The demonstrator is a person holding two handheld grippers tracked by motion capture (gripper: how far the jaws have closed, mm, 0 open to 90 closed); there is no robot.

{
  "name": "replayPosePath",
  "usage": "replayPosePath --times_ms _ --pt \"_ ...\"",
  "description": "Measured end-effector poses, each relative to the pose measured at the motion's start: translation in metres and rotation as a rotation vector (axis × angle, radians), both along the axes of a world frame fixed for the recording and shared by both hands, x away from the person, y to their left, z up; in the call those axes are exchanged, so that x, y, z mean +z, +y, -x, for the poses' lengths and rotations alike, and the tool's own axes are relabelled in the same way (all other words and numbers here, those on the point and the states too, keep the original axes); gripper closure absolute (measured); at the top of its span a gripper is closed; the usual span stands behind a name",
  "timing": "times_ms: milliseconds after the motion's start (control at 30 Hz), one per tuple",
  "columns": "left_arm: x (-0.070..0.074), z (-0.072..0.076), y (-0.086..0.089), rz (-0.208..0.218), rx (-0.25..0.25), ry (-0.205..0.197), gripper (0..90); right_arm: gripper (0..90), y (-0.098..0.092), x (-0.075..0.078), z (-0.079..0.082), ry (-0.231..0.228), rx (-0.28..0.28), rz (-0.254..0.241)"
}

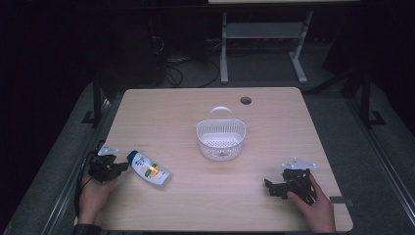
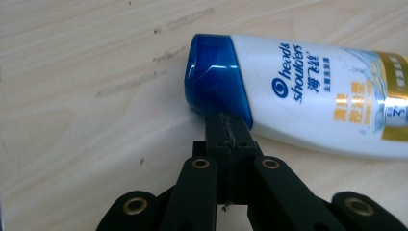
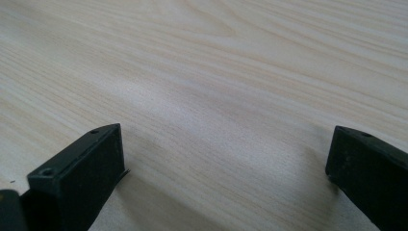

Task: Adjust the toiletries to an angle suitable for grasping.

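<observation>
A white shampoo bottle point(image 1: 150, 170) with a blue cap point(image 1: 132, 156) lies on its side at the front left of the wooden table point(image 1: 171, 112). My left gripper point(image 1: 122, 166) rests just left of it, jaws shut together with nothing between them. In the left gripper view the closed tips point(image 2: 230, 126) sit right at the blue cap point(image 2: 211, 72) of the bottle point(image 2: 317, 96). My right gripper point(image 1: 270, 187) lies at the front right, held by a hand. Its jaws stand wide apart over bare wood, with the fingers point(image 3: 84, 168) low in the right gripper view.
A white slotted basket point(image 1: 221, 139) with a handle stands at the table's middle. A round cable hole point(image 1: 245, 100) is near the far edge. Beyond the table are dark floor, cables and a white desk frame point(image 1: 264, 34).
</observation>
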State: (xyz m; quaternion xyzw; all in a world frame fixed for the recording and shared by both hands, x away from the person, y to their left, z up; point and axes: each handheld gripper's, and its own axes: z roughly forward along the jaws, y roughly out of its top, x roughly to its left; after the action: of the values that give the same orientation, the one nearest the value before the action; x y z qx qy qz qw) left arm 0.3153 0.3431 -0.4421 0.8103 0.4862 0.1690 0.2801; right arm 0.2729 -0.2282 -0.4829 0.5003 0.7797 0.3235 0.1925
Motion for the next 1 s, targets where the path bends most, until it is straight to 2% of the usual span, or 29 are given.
replayPosePath --times_ms 200,433,467,533,800,1000 --pt "0.002 -0.017 -0.008 0.0 -0.013 -0.018 90.0 0.0 0.0 0.0 0.0 0.0 0.0 0.0" --pt "0.003 -0.032 -0.015 0.002 -0.015 -0.024 90.0 0.0 0.0 0.0 0.0 0.0 0.0 0.0" --pt "0.002 -0.036 -0.017 0.015 -0.011 -0.029 90.0 0.0 0.0 0.0 0.0 0.0 0.0 0.0" --pt "0.002 -0.04 -0.019 0.007 -0.017 -0.024 90.0 0.0 0.0 0.0 0.0 0.0 0.0 0.0" --pt "0.002 -0.053 -0.028 0.02 -0.029 -0.032 90.0 0.0 0.0 0.0 0.0 0.0 0.0 0.0" --pt "0.0 -0.061 -0.034 0.024 -0.034 -0.024 90.0 0.0 0.0 0.0 0.0 0.0 0.0 0.0"
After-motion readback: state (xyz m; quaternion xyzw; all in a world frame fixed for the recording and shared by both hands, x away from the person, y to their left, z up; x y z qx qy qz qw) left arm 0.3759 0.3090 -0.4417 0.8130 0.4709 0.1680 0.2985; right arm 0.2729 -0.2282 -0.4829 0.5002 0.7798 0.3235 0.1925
